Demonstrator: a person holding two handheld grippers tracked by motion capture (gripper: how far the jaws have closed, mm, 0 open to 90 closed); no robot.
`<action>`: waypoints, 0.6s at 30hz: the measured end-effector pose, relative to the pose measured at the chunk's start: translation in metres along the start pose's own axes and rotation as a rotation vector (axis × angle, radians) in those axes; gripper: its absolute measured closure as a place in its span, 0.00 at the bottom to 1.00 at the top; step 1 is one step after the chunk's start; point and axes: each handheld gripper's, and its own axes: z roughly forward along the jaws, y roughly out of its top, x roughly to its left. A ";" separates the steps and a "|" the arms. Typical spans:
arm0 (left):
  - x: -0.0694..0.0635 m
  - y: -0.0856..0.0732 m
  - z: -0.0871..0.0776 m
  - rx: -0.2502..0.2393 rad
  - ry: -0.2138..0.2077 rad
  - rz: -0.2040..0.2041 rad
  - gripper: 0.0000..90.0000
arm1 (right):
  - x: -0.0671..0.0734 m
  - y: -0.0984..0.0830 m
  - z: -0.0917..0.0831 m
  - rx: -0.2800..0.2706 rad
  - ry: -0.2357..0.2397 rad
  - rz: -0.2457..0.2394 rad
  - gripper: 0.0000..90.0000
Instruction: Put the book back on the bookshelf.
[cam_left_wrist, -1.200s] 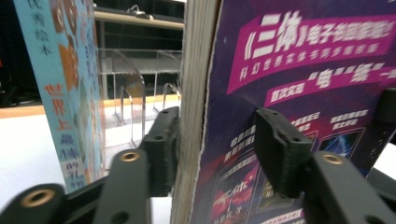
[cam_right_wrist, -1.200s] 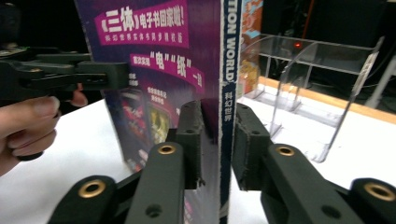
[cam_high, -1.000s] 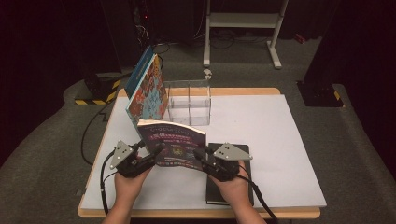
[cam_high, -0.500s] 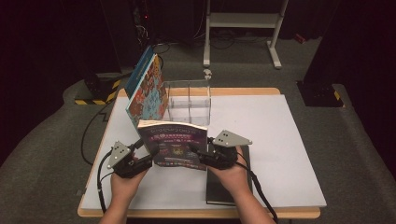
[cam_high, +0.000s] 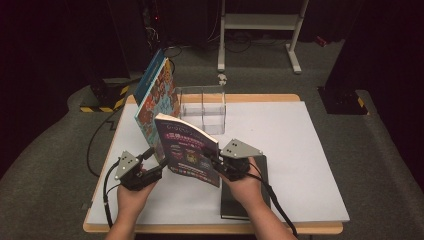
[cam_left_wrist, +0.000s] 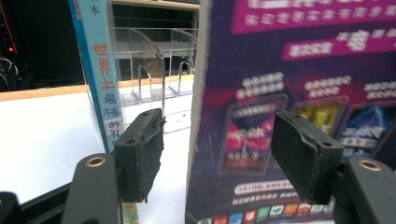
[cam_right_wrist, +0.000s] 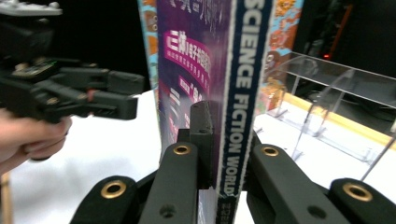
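Note:
A purple paperback stands upright over the table's front, its cover toward me. My right gripper is shut on its spine edge; its jaws have just been closing on it. The right gripper view has its pads clamped beside the "SCIENCE FICTION WORLD" spine. My left gripper hovers at the book's other edge. In the left gripper view, my left gripper has its jaws apart, and the purple paperback's edge sits between them with neither pad pressing on it.
A colourful book with a blue spine leans at the left of a clear acrylic book stand. A black book lies flat under my right hand. The white table has free room on the right.
My right gripper has risen a little with the purple book, which now stands more upright and turned. My left gripper has stayed where it was.

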 end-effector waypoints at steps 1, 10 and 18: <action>-0.001 0.000 0.000 0.002 0.000 0.003 0.38 | -0.001 0.000 0.001 -0.004 -0.010 0.004 0.93; -0.001 -0.002 0.001 0.010 0.006 0.011 0.38 | -0.006 -0.003 0.002 -0.051 -0.108 0.031 0.93; 0.001 -0.001 0.001 0.010 0.006 0.006 0.38 | -0.011 -0.008 -0.002 -0.070 -0.177 0.079 0.93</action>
